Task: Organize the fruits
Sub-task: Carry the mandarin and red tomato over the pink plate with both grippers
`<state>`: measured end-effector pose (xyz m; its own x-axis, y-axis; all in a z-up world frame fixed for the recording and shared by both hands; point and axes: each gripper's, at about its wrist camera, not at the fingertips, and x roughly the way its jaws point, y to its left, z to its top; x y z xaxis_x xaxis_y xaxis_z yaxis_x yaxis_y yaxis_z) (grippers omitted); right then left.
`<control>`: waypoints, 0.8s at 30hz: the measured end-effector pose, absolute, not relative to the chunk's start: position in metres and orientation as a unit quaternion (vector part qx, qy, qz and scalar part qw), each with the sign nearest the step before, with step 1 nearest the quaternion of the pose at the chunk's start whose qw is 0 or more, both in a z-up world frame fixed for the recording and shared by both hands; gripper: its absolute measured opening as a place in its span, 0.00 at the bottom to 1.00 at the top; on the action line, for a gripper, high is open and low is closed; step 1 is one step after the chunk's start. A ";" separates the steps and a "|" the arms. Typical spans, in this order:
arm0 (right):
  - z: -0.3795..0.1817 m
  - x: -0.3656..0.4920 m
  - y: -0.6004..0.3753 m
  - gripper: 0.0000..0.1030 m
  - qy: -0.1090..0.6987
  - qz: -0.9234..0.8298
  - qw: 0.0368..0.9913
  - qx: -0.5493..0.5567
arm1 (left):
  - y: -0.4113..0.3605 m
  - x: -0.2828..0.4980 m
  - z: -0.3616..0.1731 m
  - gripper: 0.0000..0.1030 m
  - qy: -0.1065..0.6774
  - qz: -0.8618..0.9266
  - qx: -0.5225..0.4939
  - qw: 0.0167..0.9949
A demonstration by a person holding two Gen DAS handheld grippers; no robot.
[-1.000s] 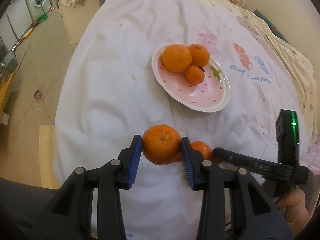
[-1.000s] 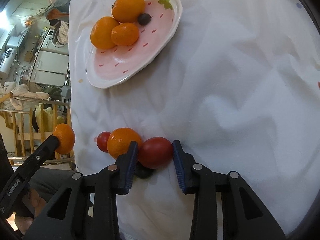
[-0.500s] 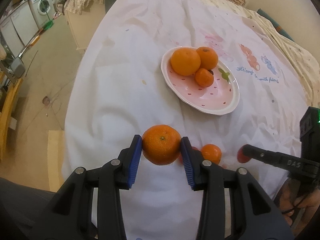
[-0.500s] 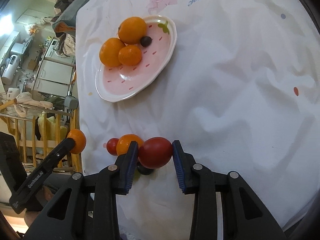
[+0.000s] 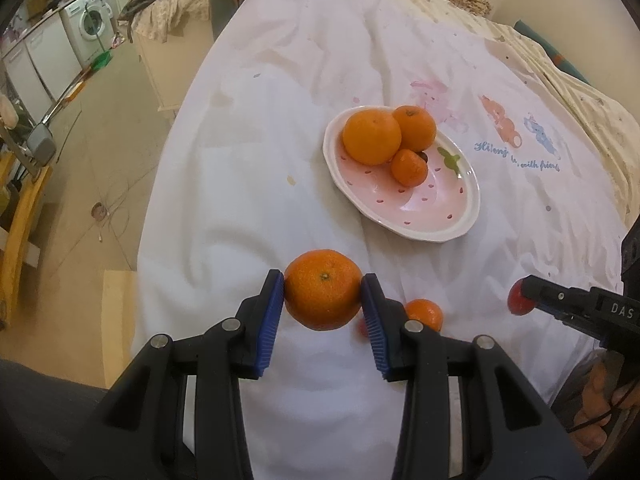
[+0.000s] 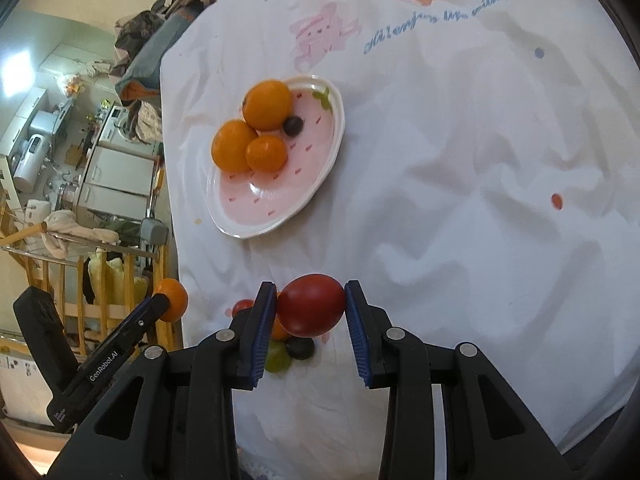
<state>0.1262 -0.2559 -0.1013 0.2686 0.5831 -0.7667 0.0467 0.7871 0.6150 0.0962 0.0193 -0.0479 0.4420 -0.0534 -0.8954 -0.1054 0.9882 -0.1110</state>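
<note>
Fruits fill both tongs: left gripper (image 5: 323, 294) pinches a mandarin (image 5: 323, 289), right gripper (image 6: 311, 310) pinches a red tomato (image 6: 311, 311), both above the cloth's (image 6: 460, 208) near edge. Only the right view shows grapes (image 6: 286, 352) beneath. Bare cloth separates them from the strawberry plate (image 5: 448, 232).

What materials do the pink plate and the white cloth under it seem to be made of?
The plate looks like glazed ceramic: a bright glossy highlight shows on its pink inside, and the rim is thick and white. The cloth looks like thin woven fabric, perhaps cotton: it is matte, wrinkled, with printed cartoon animals and lettering.
</note>
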 end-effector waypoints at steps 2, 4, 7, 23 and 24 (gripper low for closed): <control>-0.096 0.126 -0.258 0.36 0.570 0.179 0.756 0.270 | 0.020 0.098 -0.045 0.34 0.528 0.015 -0.079 0.845; -0.091 0.126 -0.260 0.36 0.560 0.181 0.762 0.269 | 0.020 0.099 -0.041 0.34 0.527 0.016 -0.082 0.845; -0.079 0.126 -0.261 0.36 0.538 0.188 0.777 0.267 | 0.019 0.104 -0.035 0.34 0.526 0.014 -0.082 0.846; -0.026 0.155 -0.279 0.36 0.442 0.245 0.813 0.289 | -0.003 0.149 -0.013 0.34 0.514 -0.012 -0.035 0.857; -0.027 0.157 -0.281 0.36 0.442 0.243 0.813 0.289 | -0.003 0.151 -0.014 0.34 0.514 -0.013 -0.033 0.857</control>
<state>0.1569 -0.2808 -0.0265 0.4901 0.6512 -0.5794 -0.1402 0.7149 0.6850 0.1513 -0.0031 -0.0137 0.4712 -0.0560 -0.8803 -0.0120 0.9975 -0.0699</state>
